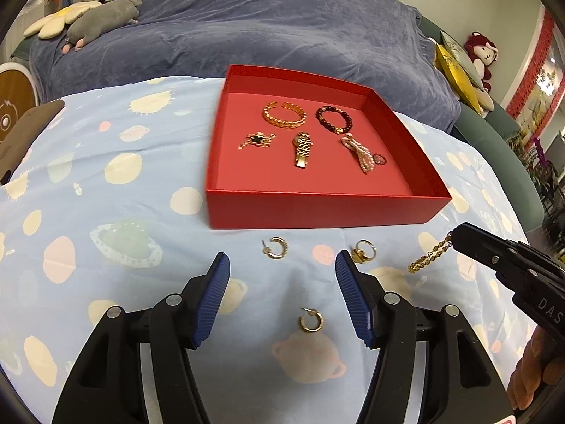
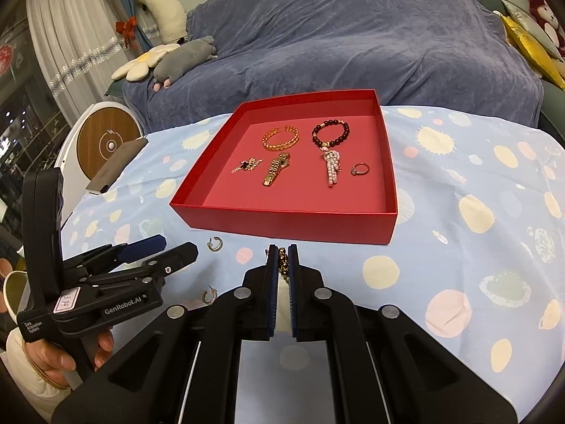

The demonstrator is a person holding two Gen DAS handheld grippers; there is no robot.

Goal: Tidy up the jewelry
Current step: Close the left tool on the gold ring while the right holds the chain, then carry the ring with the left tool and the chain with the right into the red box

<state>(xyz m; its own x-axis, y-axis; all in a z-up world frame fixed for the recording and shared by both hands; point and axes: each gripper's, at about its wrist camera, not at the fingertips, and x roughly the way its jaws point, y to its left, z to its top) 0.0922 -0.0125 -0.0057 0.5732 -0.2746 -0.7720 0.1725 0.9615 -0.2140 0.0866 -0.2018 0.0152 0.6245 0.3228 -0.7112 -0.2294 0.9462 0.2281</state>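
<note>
A red box [image 1: 317,208] [image 2: 282,224] sits on the blue patterned cloth and holds a gold bangle [image 1: 284,114], a dark bead bracelet [image 1: 333,116], a gold watch [image 1: 302,148], a clover necklace [image 1: 256,140], a pearl piece [image 1: 360,153] and a ring [image 2: 360,169]. My right gripper [image 1: 453,238] [image 2: 282,252] is shut on a gold chain [image 1: 429,256] [image 2: 282,261], lifted in front of the box. My left gripper [image 1: 280,261] [image 2: 169,243] is open and empty above a gold hoop earring [image 1: 310,319]. Another hoop earring [image 1: 275,247] and a gold ring [image 1: 363,251] lie in front of the box.
A sofa under a blue throw [image 1: 282,35] stands behind the table, with plush toys [image 1: 102,21] on it. A white round device [image 2: 102,141] and a dark flat object [image 2: 116,169] are at the left. Yellow cushions [image 1: 455,70] lie at the right.
</note>
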